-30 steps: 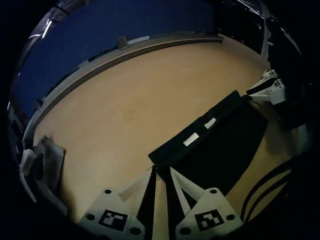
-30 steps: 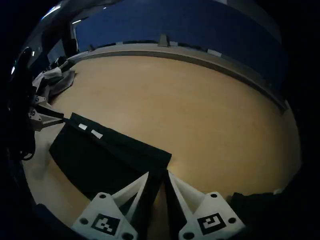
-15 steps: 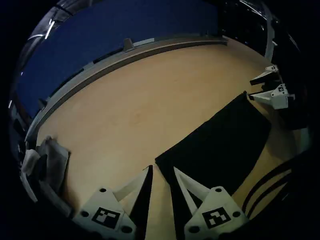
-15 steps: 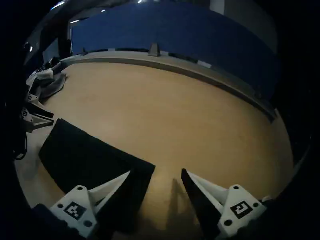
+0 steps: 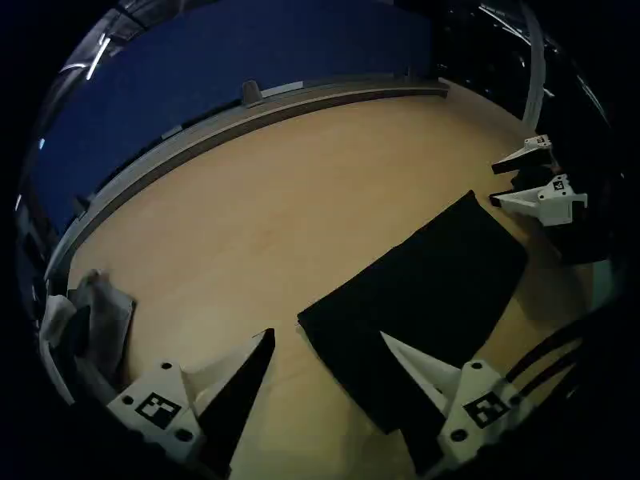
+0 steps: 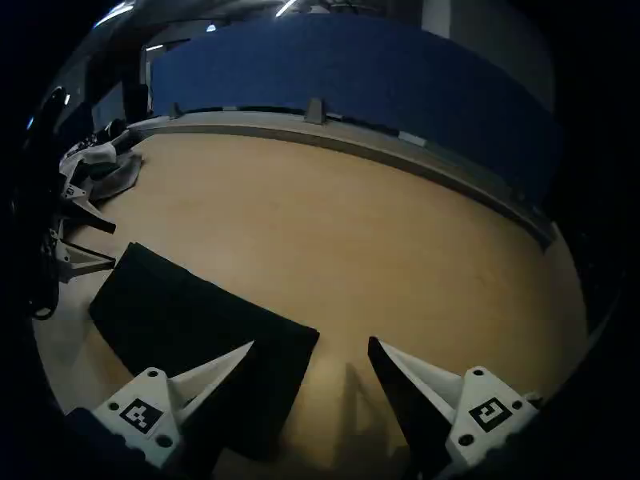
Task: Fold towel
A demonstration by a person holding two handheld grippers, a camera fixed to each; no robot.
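I'm holding the left gripper (image 5: 326, 336) and right gripper (image 6: 312, 342) spread wide. The black towel (image 5: 424, 288) is lying folded on the table (image 5: 264, 208)

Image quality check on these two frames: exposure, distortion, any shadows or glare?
Left gripper view: underexposed; fisheye bows the table at its far edge; the black towel reads as a flat dark patch with no fold detail. Right gripper view: equally dim, a small ceiling light streak at top, a faint shadow on the table beneath the open right tool; edges look sharp, no obvious motion blur.
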